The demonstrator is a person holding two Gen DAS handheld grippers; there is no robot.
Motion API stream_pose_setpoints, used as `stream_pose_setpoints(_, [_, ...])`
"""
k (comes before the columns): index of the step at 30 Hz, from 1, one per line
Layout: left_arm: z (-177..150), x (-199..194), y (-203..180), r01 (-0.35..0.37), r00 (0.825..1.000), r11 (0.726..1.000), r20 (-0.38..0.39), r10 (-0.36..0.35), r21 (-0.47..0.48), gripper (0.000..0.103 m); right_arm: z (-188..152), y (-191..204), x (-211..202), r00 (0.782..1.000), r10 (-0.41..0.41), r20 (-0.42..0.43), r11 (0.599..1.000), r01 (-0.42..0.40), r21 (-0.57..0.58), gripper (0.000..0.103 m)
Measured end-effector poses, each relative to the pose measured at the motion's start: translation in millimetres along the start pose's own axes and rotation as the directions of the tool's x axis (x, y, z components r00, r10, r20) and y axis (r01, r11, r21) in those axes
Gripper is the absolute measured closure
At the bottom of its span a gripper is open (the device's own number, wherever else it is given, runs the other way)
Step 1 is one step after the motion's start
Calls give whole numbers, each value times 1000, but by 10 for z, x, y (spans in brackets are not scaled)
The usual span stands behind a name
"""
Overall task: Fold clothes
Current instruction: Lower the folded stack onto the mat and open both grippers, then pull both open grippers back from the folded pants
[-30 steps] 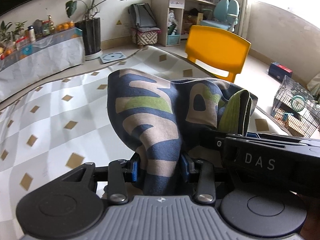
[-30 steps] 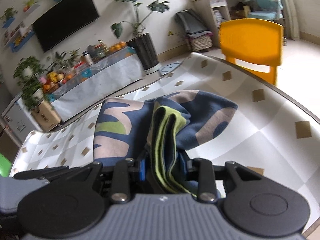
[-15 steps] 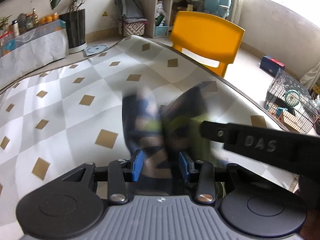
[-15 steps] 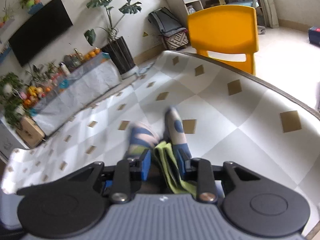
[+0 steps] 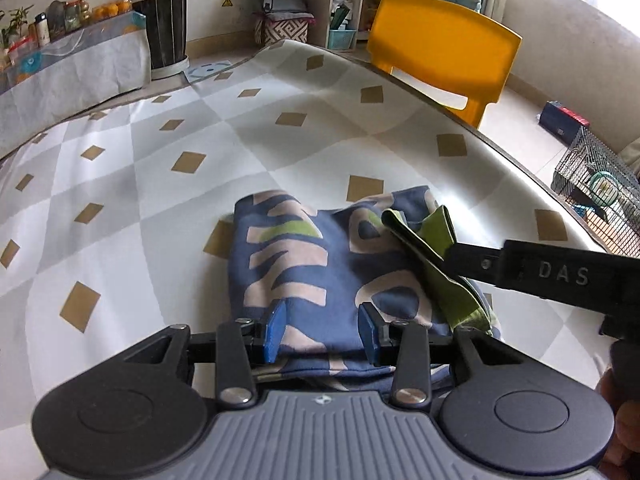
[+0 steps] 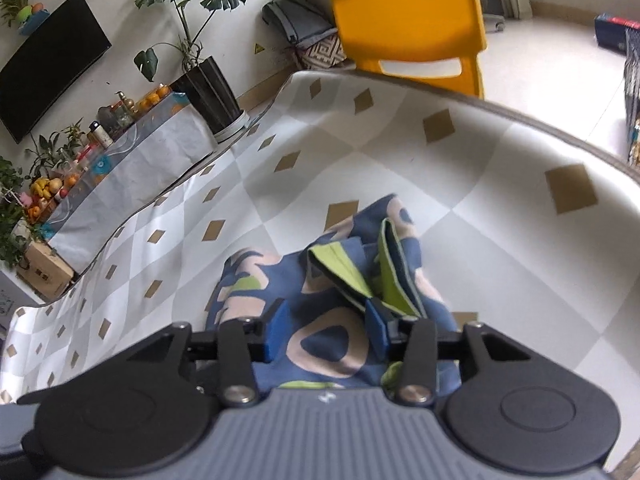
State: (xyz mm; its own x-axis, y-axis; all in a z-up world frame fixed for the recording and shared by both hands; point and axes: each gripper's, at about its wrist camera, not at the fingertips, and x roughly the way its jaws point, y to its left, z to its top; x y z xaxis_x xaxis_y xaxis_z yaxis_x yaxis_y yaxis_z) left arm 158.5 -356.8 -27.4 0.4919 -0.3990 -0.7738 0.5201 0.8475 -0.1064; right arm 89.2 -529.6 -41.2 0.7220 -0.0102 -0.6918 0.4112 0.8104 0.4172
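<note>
Navy garment (image 5: 320, 256) folded flat, long axis away | left tongs (image 5: 322, 330), right tongs (image 6: 326, 330) parted (gripping nothing)

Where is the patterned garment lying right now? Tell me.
The garment lies folded on the checked table, just ahead of both open grippers, near the edge by the yellow chair.

The garment (image 5: 320, 264) is soft matt knit cloth. The counter (image 5: 160, 208) wears a smooth, slightly glossy covering. The chair (image 5: 444, 60) is glossy plastic.
</note>
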Motion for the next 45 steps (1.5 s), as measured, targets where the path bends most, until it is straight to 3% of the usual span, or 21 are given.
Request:
stream_pose_setpoints(9, [-69,135,115,-7,1000,1000,-25,6,-19,65,13,7,382,995,71,-63,997,-69,34,55])
stream_pose_setpoints(16, [-125,238,235,-6,999,999,-48,4,-43,64,-6,-153,666,996,38,-85,996,-30,86,51])
stream_pose_setpoints(19, [-161,257,257,-7,999,999,-51,5,-43,63,-5,-274,643,997,-58,-40,991,63,122,51])
stream_pose_setpoints(23, [-171,261,279,-7,998,998,-57,3,-60,62,-16,-345,600,996,-78,-34,985,83,153,50])
stream_pose_setpoints(27, [-169,223,294,-9,997,998,-76,4,-67,56,-22,-285,575,992,-114,-60,982,121,144,43])
stream_pose_setpoints(36, [-221,-13,360,-34,992,994,-127,20,-105,55,15,-201,213,977,-191,-92,959,206,194,31])
stream_pose_setpoints(45, [-304,-387,406,-40,987,989,-158,18,-139,44,5,210,-133,963,-243,-113,961,255,106,24])
